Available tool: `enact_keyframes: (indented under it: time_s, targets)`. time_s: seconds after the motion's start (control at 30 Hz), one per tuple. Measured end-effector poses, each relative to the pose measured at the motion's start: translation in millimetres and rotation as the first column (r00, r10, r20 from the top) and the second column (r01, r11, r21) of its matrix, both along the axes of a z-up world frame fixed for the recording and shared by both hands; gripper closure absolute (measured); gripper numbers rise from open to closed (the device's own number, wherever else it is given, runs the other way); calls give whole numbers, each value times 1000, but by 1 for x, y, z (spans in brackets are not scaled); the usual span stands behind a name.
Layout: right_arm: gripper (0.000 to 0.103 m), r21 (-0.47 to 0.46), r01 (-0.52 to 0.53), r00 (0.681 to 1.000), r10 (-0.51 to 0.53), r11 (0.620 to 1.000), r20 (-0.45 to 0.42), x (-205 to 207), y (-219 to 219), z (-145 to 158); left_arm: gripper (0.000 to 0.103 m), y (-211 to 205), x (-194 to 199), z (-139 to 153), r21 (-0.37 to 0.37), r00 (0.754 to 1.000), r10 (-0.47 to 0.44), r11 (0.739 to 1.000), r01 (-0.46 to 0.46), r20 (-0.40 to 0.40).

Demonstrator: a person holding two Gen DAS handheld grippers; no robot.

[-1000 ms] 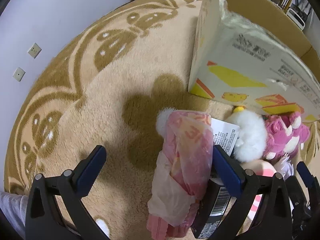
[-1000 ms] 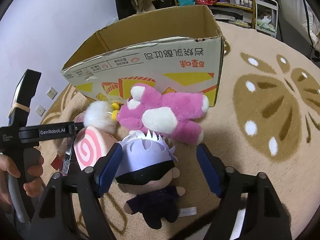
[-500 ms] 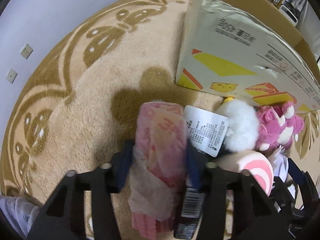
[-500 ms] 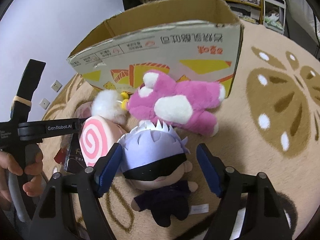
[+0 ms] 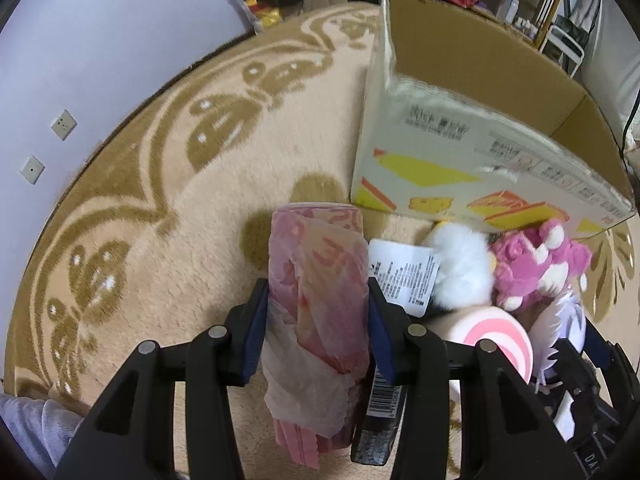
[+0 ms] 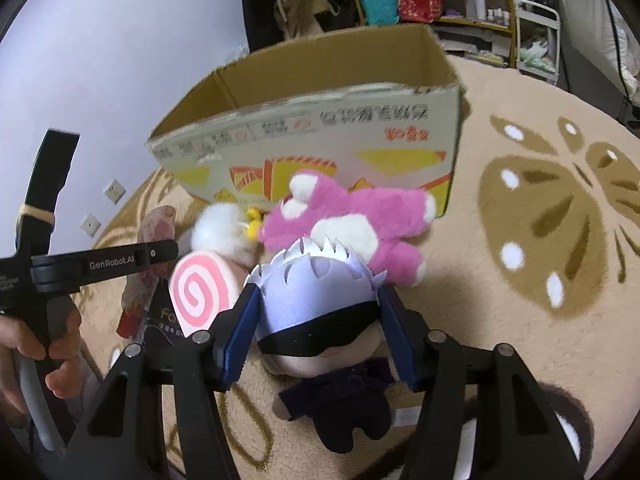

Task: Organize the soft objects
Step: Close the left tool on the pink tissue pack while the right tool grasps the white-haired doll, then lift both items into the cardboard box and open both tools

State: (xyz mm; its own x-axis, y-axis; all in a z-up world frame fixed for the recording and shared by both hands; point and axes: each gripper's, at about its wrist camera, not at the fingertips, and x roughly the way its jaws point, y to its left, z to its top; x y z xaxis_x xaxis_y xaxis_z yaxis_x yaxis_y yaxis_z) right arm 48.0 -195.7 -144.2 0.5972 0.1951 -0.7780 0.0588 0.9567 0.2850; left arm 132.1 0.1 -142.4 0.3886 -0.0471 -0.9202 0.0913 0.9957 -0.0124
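While its blue pads press both sides of the pink wrapped roll [image 5: 320, 300], the left gripper [image 5: 318, 328] pinches it above the rug [image 5: 168, 208], the roll's long axis running away from the gripper toward the cardboard box [image 5: 460, 152]. The right gripper [image 6: 316, 332] is closing around the doll [image 6: 320, 312], pads at either side of its pale spiky-haired head, its dark body lying toward the gripper. Just beside it stands a pink swirl plush [image 6: 200, 292], touching a white fluffy toy [image 6: 224, 232]. Beyond lies the pink bear [image 6: 352, 220], against the open box's printed wall.
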Motion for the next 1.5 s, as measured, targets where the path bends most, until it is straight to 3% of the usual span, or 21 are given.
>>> enact_keyframes:
  time_s: [0.37, 0.8, 1.2, 1.5]
  targets:
    - [40, 12, 56, 994, -57, 998, 97, -10, -16, 27, 59, 10, -14, 44, -11, 986, 30, 1000, -29, 165]
    - [40, 11, 84, 980, -85, 996, 183, -15, -24, 55, 59, 11, -20, 101, -37, 942, 11, 999, 1, 335]
    - [40, -4, 96, 963, -92, 995, 252, 8, -37, 84, 59, -1, 13, 133, -42, 919, -20, 998, 39, 393]
    - [40, 15, 84, 951, -85, 996, 298, 34, -49, 110, 59, -22, 39, 161, 0, 894, -65, 997, 73, 443]
